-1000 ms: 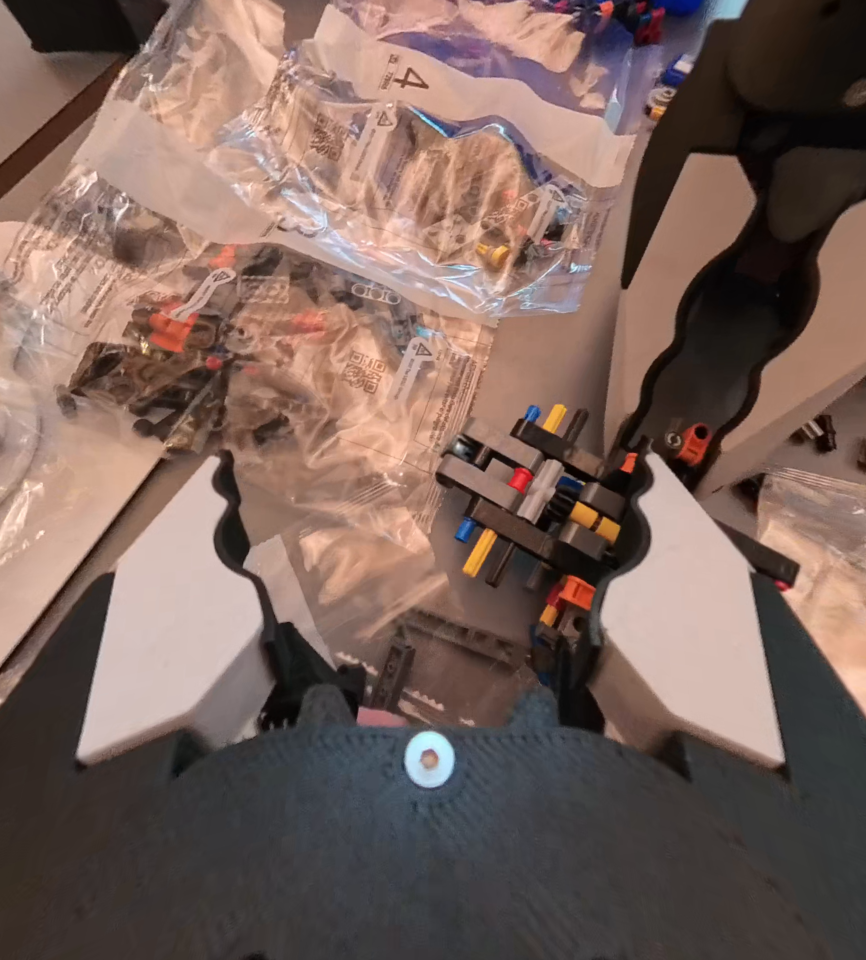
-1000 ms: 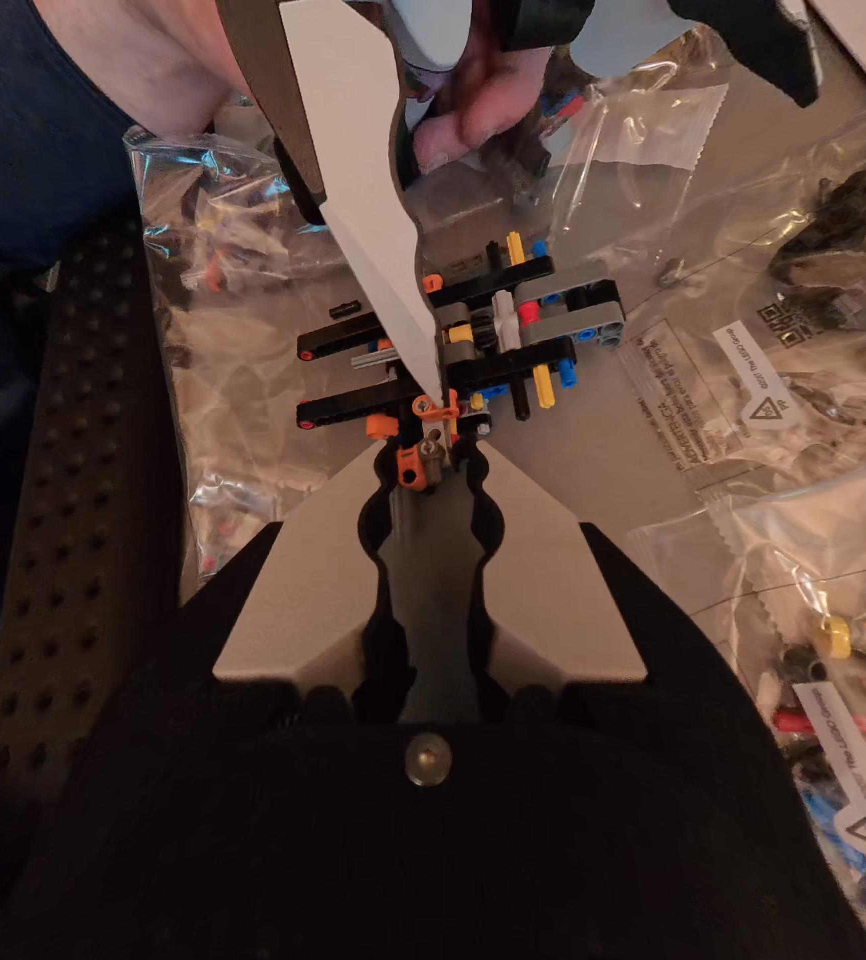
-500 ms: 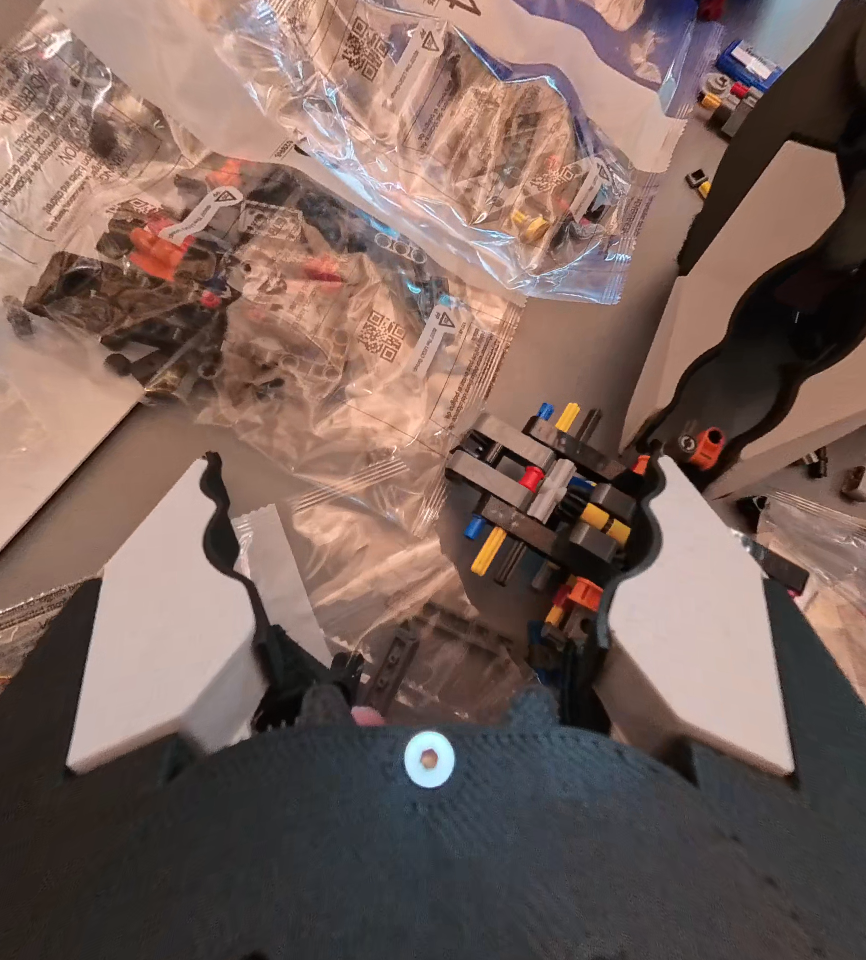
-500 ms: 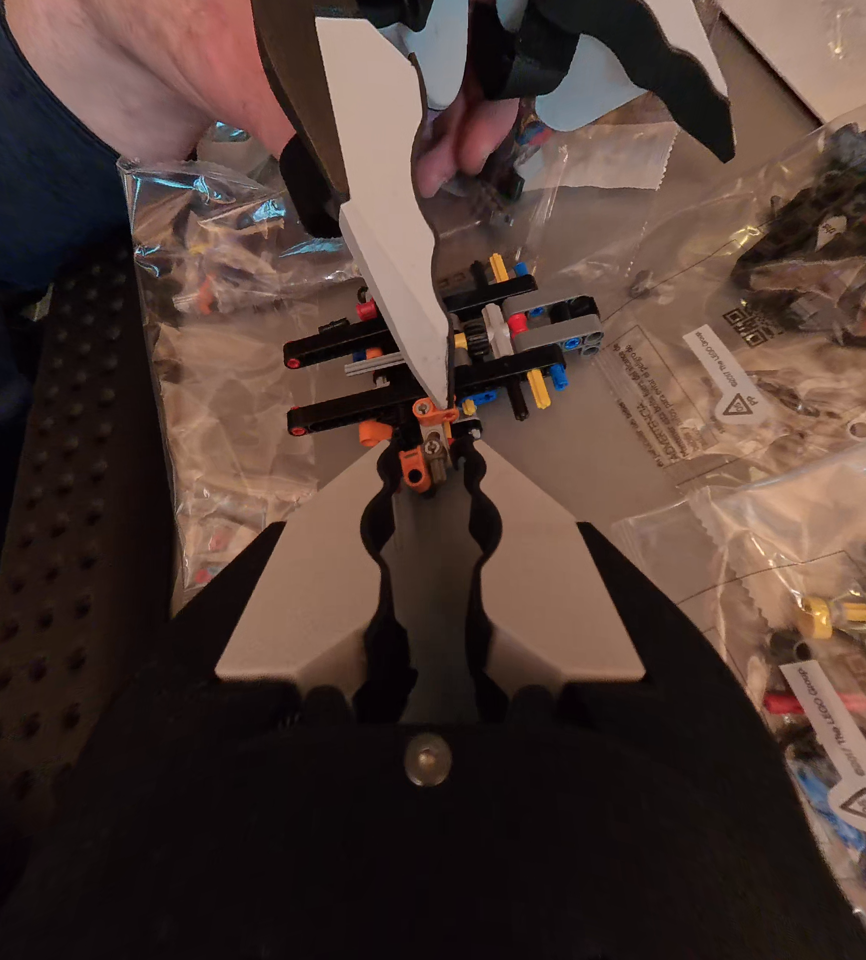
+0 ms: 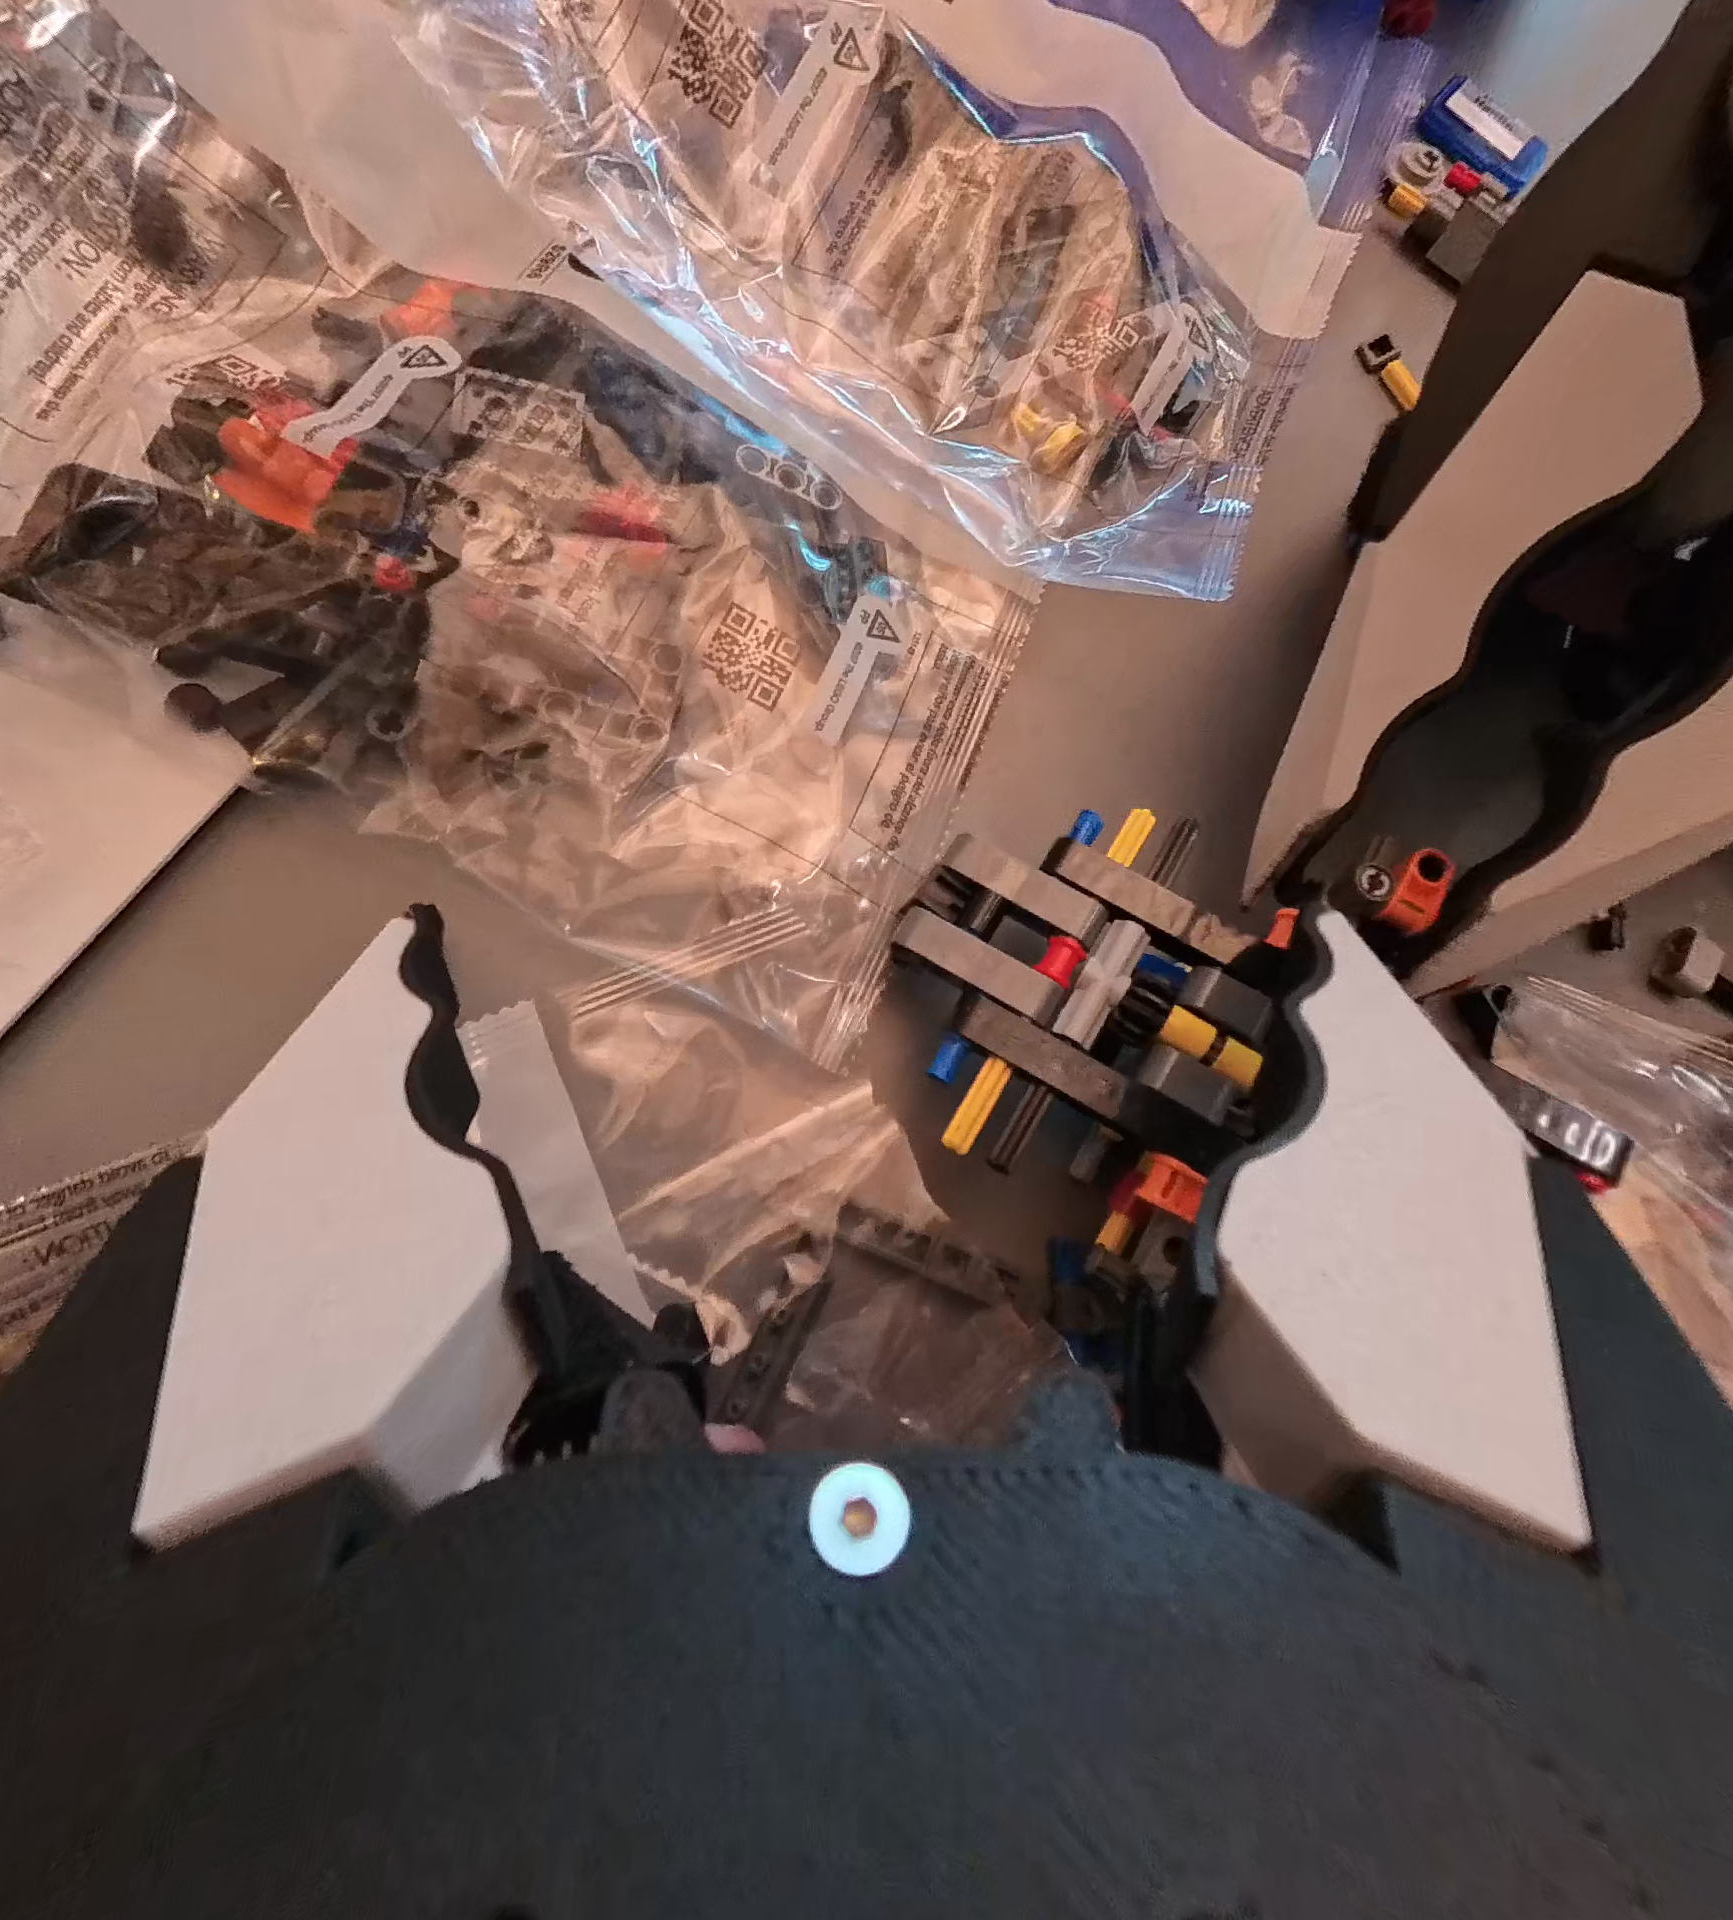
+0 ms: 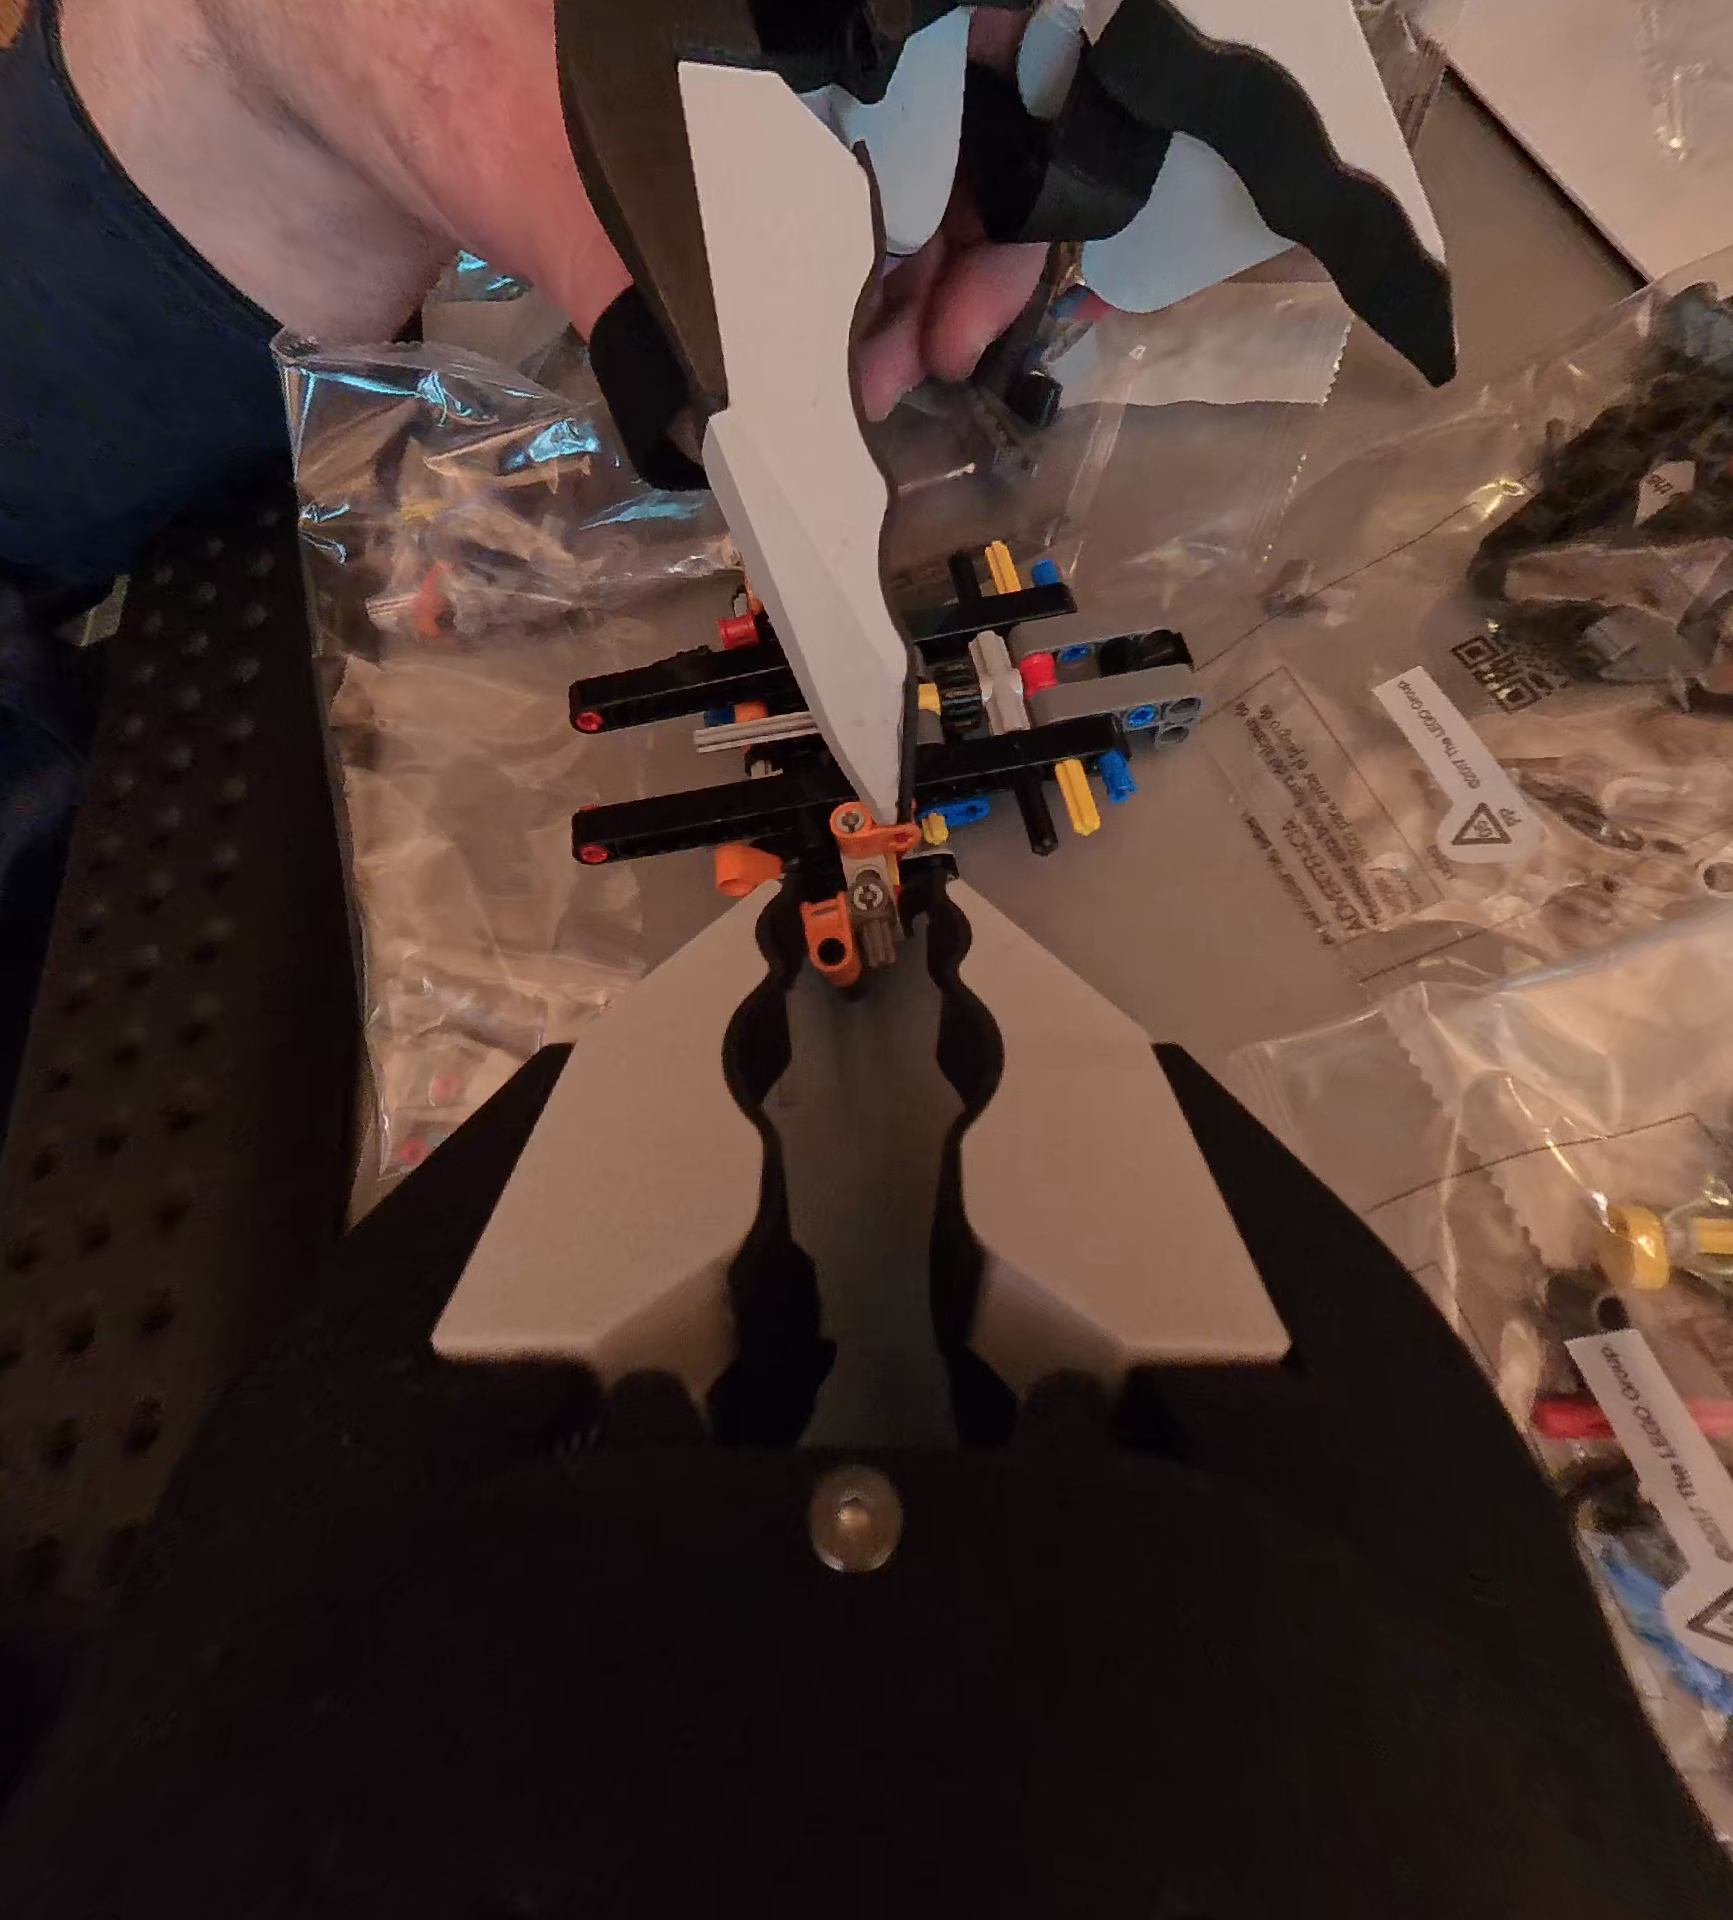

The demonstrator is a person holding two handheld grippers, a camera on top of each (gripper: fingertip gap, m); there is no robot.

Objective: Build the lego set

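Two hand-held tongs meet at a half-built lego model on a counter strewn with parts bags.

The model (image 6: 945, 717), black and grey beams crossed by yellow, blue and red pins, lies on the counter (image 5: 1132, 665) between the clear bags (image 5: 654, 665). The right tongs (image 6: 860, 914) are clenched on an orange-and-grey piece (image 6: 846, 920) at the model's near edge. The left tongs (image 5: 862, 935) are spread wide and grasp nothing; one finger (image 6: 820, 582) presses down on the model's middle. Likely risks: the model is only pinned, not gripped, so a hard push from the right could slide or twist it. The small piece could pop free, or go in crooked. The slick bags beside it offer little footing.
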